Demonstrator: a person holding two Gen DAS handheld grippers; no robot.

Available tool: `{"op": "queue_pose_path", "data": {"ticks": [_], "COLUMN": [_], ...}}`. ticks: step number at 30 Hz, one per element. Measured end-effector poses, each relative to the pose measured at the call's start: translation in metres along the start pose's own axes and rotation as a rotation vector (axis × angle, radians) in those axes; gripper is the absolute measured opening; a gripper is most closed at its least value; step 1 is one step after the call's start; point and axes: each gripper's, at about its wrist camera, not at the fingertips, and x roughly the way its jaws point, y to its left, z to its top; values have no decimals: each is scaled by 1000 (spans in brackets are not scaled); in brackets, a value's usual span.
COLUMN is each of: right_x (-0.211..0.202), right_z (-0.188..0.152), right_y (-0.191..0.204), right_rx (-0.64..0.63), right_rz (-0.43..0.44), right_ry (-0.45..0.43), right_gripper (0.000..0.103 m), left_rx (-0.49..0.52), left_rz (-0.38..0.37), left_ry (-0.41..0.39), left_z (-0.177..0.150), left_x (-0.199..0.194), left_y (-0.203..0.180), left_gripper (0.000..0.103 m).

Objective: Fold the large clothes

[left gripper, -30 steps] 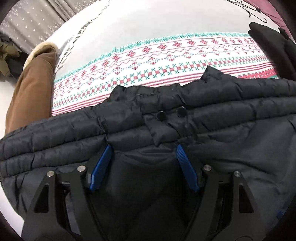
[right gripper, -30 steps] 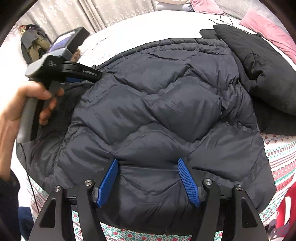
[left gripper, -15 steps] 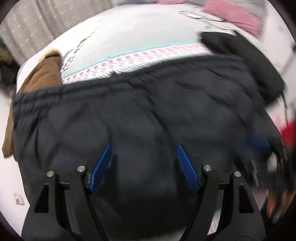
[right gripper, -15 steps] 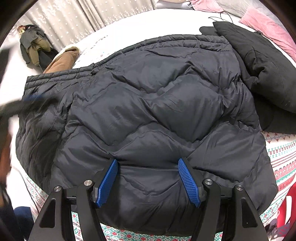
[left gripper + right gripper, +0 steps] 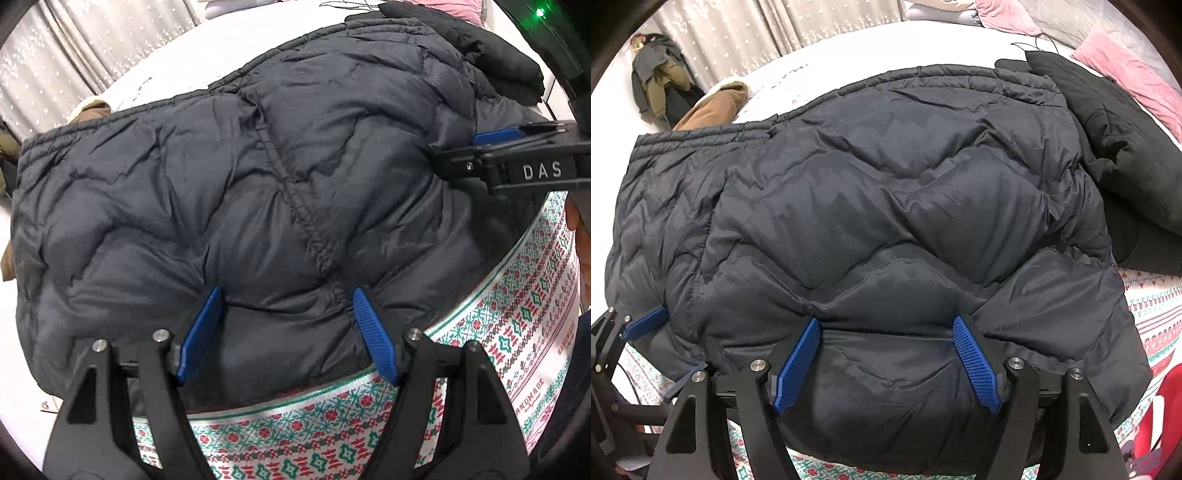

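The dark quilted puffer jacket (image 5: 258, 192) (image 5: 871, 229) lies spread over a bed, covering most of a white blanket with red and green cross-stitch bands (image 5: 524, 332) (image 5: 1152, 314), which shows only at the near edge and to the right. The left gripper (image 5: 286, 325) sits at the jacket's near hem with its blue pads (image 5: 201, 332) spread wide, the padded fabric bulging between them but not pinched. The right gripper (image 5: 886, 354) is likewise wide open, its ribbed blue pads (image 5: 975, 362) resting on the near edge of the jacket without clamping it. In the left wrist view the right gripper (image 5: 517, 155) reaches in from the right side over the jacket's edge; in the right wrist view the left gripper (image 5: 646, 323) appears at the lower left, one blue pad against the jacket's side. A black padded garment (image 5: 1115, 147) (image 5: 491, 55) lies against the jacket's far right side, partly overlapping it. A brown garment with a pale lining (image 5: 713, 107) (image 5: 88, 110) pokes out beyond the far left corner. Pink pillows (image 5: 1126, 70) rest at the far right of the bed, and an olive and dark coat (image 5: 661, 85) is piled near the sheer patterned curtain (image 5: 768, 29).
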Motion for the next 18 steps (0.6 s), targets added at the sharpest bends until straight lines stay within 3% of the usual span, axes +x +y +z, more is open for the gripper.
{"op": "queue_pose_path", "data": {"ticks": [6,10,12,18], "right_x": [-10,-59,-78,-84], "right_z": [-3,-15,-25,-76], "right_y": [-3,-31,-48,-106], "right_rx": [18,140,184,428], "right_rz": [20,164,200,407], "right_ry": [-21,-135,-176,-167], "right_gripper": [76,76,76,76], "left_rx": [-14,-79,-120,-279], "left_rz": [-55,-97,-79,-74], "left_ry": [-40,-143,-173,-117], "left_z": [0,-3,-5,-13], "left_x": [-10,-41,-49,-26], "left_y": [13,37,54,104], "left_gripper": [74,74,74,74]}}
